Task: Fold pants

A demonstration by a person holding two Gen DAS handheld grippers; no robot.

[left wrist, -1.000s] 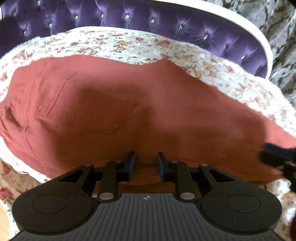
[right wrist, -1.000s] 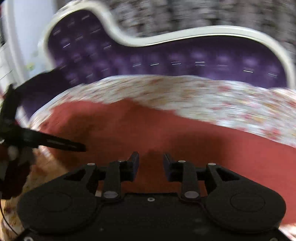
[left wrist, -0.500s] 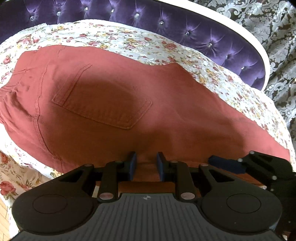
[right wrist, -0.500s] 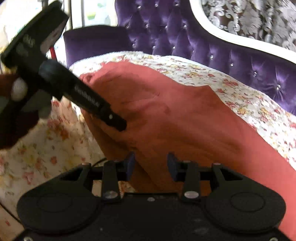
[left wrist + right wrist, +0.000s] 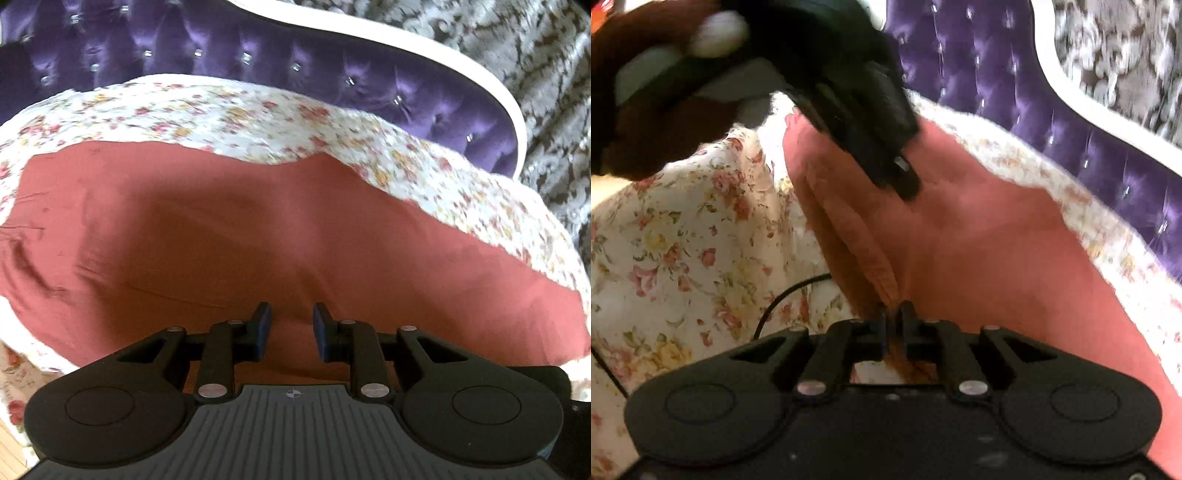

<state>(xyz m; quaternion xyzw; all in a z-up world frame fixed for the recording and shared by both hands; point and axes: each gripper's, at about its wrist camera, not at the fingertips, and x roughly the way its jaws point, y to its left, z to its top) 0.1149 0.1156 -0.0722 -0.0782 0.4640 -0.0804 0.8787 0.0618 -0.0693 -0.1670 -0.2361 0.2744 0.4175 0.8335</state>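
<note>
Rust-red pants (image 5: 229, 236) lie spread across a floral sheet (image 5: 258, 118) on the bed. My left gripper (image 5: 291, 325) is open, its blue pads hovering over the pants' near edge with cloth below the gap. In the right wrist view the pants (image 5: 997, 236) run away to the right. My right gripper (image 5: 895, 314) is shut on a pinched fold of the pants' near edge. The left gripper's black body (image 5: 857, 110) shows blurred at upper left above the pants.
A purple tufted headboard (image 5: 258, 59) with a white frame (image 5: 424, 48) runs behind the bed. Patterned grey curtain (image 5: 517, 55) hangs at right. A black cable (image 5: 783, 299) lies on the floral sheet (image 5: 683, 240) at left.
My right gripper has closed on the pants' edge; it was open half a second ago. The left gripper has shifted along the pants, so the back pocket is out of its view.
</note>
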